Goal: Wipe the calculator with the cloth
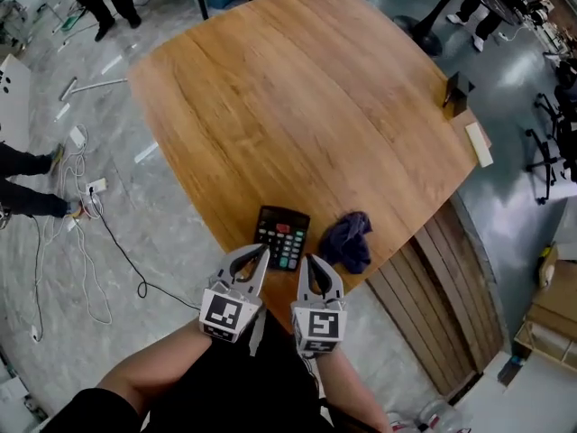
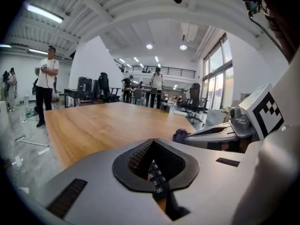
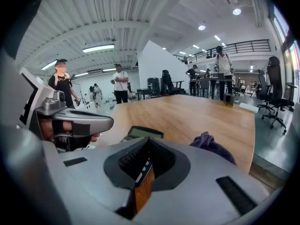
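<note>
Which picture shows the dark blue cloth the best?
The head view: the whole cloth lies crumpled on the table beside the calculator. The right gripper view shows only its top part, and the left gripper view shows just a tiny bit.

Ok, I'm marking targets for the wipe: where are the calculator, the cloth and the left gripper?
calculator (image 1: 283, 240): head view, on its keypad.
cloth (image 1: 352, 242): head view, middle of the crumpled heap.
left gripper (image 1: 265, 254): head view, at its closed tips.
</note>
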The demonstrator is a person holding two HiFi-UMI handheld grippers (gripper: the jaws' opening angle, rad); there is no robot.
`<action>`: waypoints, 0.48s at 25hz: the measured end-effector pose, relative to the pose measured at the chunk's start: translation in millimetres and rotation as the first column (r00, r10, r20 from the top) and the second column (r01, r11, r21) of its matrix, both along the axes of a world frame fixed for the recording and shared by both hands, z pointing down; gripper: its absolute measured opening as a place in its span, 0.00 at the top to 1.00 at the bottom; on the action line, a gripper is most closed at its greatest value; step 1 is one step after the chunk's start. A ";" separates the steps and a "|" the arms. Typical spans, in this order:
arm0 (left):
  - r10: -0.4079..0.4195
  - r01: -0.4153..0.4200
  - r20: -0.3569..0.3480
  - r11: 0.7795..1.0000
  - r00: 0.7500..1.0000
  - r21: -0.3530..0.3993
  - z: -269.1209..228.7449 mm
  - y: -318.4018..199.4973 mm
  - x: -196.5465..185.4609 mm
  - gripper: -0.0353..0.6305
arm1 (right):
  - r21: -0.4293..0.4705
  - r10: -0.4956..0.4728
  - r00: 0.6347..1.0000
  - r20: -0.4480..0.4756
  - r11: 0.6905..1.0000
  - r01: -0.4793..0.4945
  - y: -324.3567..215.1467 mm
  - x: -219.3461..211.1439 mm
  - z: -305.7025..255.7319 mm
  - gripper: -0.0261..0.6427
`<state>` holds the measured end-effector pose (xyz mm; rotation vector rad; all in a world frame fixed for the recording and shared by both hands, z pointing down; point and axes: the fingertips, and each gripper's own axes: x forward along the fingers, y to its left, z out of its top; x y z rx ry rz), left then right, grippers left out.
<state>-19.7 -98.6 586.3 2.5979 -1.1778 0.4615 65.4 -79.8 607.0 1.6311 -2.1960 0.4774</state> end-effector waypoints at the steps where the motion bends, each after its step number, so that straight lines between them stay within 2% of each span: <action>1: -0.003 0.003 0.007 1.000 1.000 -0.028 13.4 -0.2 -1.2 0.94 | -0.028 -0.012 1.000 -0.013 1.000 0.012 -1.4 0.4 14.3 0.94; 2: -0.001 0.001 0.008 0.998 1.000 -0.061 25.7 0.5 -2.1 0.94 | -0.054 -0.025 1.000 -0.018 0.998 0.024 -3.4 -1.0 25.0 0.94; 4: 0.014 -0.014 0.003 0.992 1.000 -0.125 45.5 2.4 -4.0 0.81 | -0.103 -0.046 0.999 -0.018 0.994 0.044 -7.7 -6.8 40.8 0.94; 5: 0.021 -0.020 0.002 0.988 1.000 -0.150 52.7 3.0 -5.5 0.77 | -0.125 -0.052 0.998 -0.020 0.991 0.050 -9.0 -9.1 48.0 0.94; 8: 0.016 -0.018 -0.010 0.978 1.000 -0.208 67.4 3.0 -11.7 0.74 | -0.180 -0.054 0.998 -0.028 0.983 0.048 -8.8 -11.2 65.9 0.94; 12: -0.022 0.010 -0.043 0.966 0.999 -0.258 75.9 -3.6 -21.4 0.70 | -0.189 -0.055 0.998 -0.036 0.981 0.047 -9.5 -13.2 67.9 0.94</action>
